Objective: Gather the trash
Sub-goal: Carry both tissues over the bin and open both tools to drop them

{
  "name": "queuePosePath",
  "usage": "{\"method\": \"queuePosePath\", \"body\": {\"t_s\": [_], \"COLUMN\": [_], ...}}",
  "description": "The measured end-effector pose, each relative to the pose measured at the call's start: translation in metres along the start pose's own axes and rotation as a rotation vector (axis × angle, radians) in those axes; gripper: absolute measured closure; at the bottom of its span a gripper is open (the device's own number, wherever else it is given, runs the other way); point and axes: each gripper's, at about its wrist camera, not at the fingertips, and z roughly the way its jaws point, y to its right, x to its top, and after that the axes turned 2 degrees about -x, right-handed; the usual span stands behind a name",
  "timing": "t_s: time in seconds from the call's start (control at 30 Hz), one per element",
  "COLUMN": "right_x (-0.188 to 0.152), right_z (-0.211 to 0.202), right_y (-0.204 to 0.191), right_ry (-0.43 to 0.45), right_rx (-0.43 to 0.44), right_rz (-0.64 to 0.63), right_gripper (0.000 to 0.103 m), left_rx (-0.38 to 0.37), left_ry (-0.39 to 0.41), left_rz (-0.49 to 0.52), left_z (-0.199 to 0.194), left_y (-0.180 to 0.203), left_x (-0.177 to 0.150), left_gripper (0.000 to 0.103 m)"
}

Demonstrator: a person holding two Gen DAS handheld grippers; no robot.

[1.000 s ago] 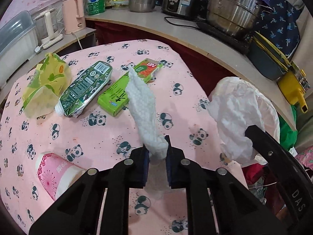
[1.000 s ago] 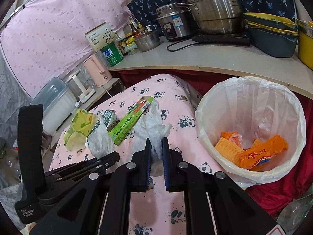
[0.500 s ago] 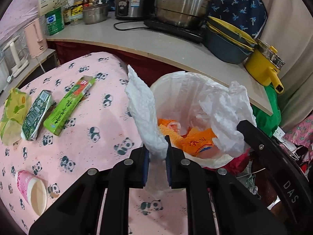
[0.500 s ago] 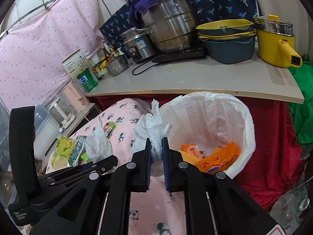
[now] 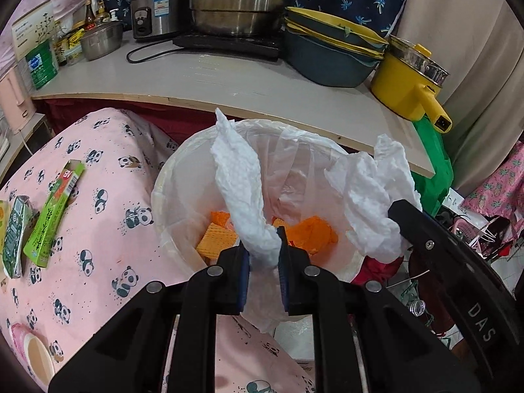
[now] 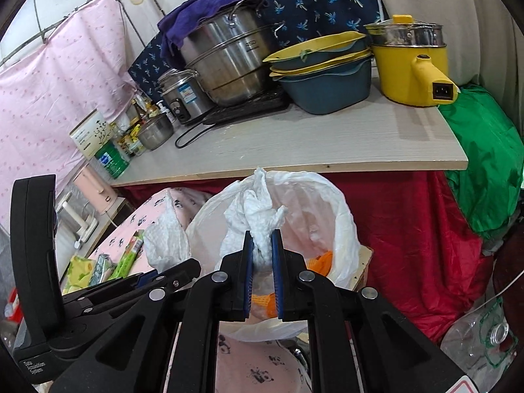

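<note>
My left gripper (image 5: pixel 263 242) is shut on a white paper towel (image 5: pixel 239 190) and holds it over the white-lined trash bin (image 5: pixel 170 177). Orange wrappers (image 5: pixel 311 232) lie in the bin. My right gripper (image 6: pixel 262 249) is shut on a second crumpled paper towel (image 6: pixel 255 209), also over the bin (image 6: pixel 340 216); that towel shows at the right of the left wrist view (image 5: pixel 373 203). A green box (image 5: pixel 52 216), a dark green carton (image 5: pixel 13 235) and a pink cup (image 5: pixel 29 350) lie on the panda tablecloth (image 5: pixel 98 262).
A counter (image 5: pixel 229 85) behind the bin holds steel pots (image 5: pixel 235 0), stacked basins (image 5: pixel 330 55) and a yellow pot (image 5: pixel 409 82). Red cloth (image 6: pixel 393 229) and a green bag (image 6: pixel 484 157) are at the right. An empty plastic bottle (image 6: pixel 481 344) lies on the floor.
Both grippers have swung right from the table to above the bin, each still holding its paper towel. The table trash has slid to the left of view.
</note>
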Motion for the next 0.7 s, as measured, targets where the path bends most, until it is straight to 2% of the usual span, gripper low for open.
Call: {"method": "queuePosePath", "body": {"t_s": [0.13,0.2,0.3,0.37,0.4,0.57,0.7], "right_x": [0.002,0.003,0.004,0.004,0.005,0.009,0.012], "right_z": [0.006,0.010,0.016,0.019,0.021,0.029,0.033], "right_y": [0.007,0.008,0.008,0.007,0.007,-0.001,-0.011], "right_ry": [-0.002,-0.005,-0.010,-0.014,-0.016,-0.018,-0.015], "right_rx": [-0.011,-0.016,-0.019,-0.018,-0.016,-0.006,0.009], "right_rz": [0.011,0.013,0.010,0.011,0.011,0.002,-0.006], "right_gripper": [0.093,0.093,0.093,0.092,0.092,0.092,0.087], "left_rx": [-0.006,-0.005,0.004,0.017,0.025,0.046,0.067], "left_ry": [-0.010,-0.014,-0.001,0.011,0.017,0.022,0.021], "left_rz": [0.014,0.018,0.011,0.005,0.001,-0.018,-0.043], "left_z": [0.011,0.015,0.016,0.016,0.015,0.013,0.011], "left_y": [0.004,0.004,0.002,-0.001,-0.003,-0.014,-0.027], "left_x": [0.004,0.006,0.008,0.009,0.010,0.010,0.008], "left_gripper": [0.087,0.082,0.063,0.046,0.043,0.036,0.033]}}
